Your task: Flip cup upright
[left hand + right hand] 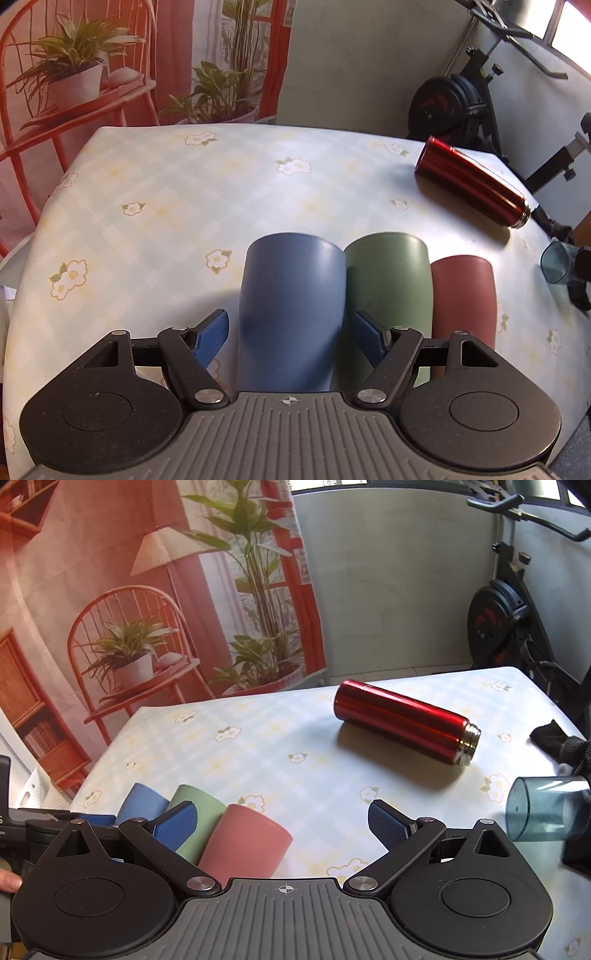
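Note:
Three cups stand upside down in a row on the flowered tablecloth: a blue cup [291, 314], a green cup [391, 291] and a pink cup [465, 299]. My left gripper [291, 332] is open, its blue pads on either side of the blue cup without touching it. In the right wrist view the blue cup [142, 805], the green cup [195, 801] and the pink cup [243, 842] show at lower left. My right gripper [282, 823] is open and empty, with the pink cup just inside its left pad.
A red metal flask [404, 720] lies on its side at the far right of the table [184, 206]. A clear bluish cup [535, 812] lies on its side at the right edge. An exercise bike [461, 103] stands behind the table.

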